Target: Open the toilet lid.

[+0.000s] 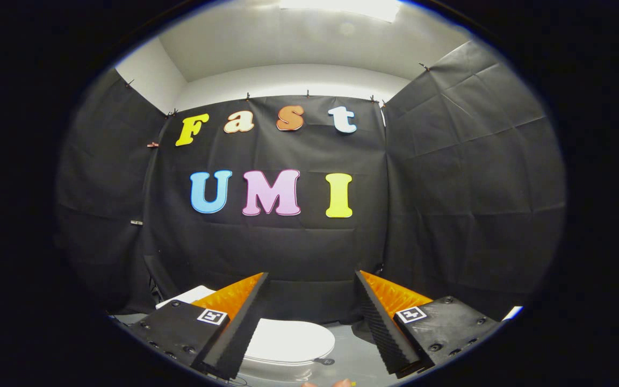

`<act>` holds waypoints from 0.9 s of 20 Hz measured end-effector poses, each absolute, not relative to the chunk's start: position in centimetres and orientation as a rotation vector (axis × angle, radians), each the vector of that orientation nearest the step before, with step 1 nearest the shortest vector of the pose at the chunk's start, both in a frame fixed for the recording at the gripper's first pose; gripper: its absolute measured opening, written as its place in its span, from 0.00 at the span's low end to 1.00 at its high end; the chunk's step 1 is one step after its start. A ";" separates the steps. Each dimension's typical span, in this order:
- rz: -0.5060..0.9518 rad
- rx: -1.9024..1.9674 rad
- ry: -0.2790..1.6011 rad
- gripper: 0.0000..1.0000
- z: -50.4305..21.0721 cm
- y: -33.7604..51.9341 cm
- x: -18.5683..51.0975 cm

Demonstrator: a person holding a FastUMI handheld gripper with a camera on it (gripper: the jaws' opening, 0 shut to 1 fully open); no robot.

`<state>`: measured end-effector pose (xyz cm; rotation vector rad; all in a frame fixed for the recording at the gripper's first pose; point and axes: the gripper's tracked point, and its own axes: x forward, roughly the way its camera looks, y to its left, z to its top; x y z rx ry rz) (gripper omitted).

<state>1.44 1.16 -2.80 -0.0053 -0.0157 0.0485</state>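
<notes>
Your hand-held gripper (309, 279) is wide open, holding nothing, well above the closed toilet lid (288, 339) (rim prob. hidden): fingers may skid off.

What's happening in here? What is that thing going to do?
A person is holding a pair of tongs up in a booth with black cloth walls. The two fingers are spread wide apart with nothing between them. Below them sits a white toilet whose lid is down flat. The tongs haven't touched it, so lifting the lid is yet to be done.

Black cloth wall (449, 177) hangs below a white ceiling (299, 43).
</notes>
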 end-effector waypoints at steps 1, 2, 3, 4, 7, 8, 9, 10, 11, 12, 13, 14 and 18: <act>0.051 -0.017 -0.027 0.98 -3.2 1.1 1.8; 0.056 -0.035 -0.041 0.98 -3.8 1.1 2.2; 0.059 -0.058 -0.049 0.98 -4.7 1.0 2.7; 0.058 -0.077 -0.053 0.98 -5.7 0.8 3.1; 0.085 -0.097 -0.050 0.98 -9.3 0.9 4.4; 0.098 -0.089 -0.046 0.98 -10.7 0.9 4.9; 0.102 -0.087 -0.039 0.98 -11.9 0.6 5.6; 0.100 -0.086 -0.028 0.98 -13.6 0.1 6.3; 0.099 -0.088 -0.020 0.98 -15.2 -0.4 7.0; 0.095 -0.094 -0.015 0.98 -16.6 -0.8 7.7; 0.092 -0.099 -0.009 0.98 -18.2 -1.4 8.5; 0.099 -0.098 -0.001 0.98 -19.5 -1.6 9.0; 0.131 -0.045 0.081 0.98 -25.4 -2.4 11.7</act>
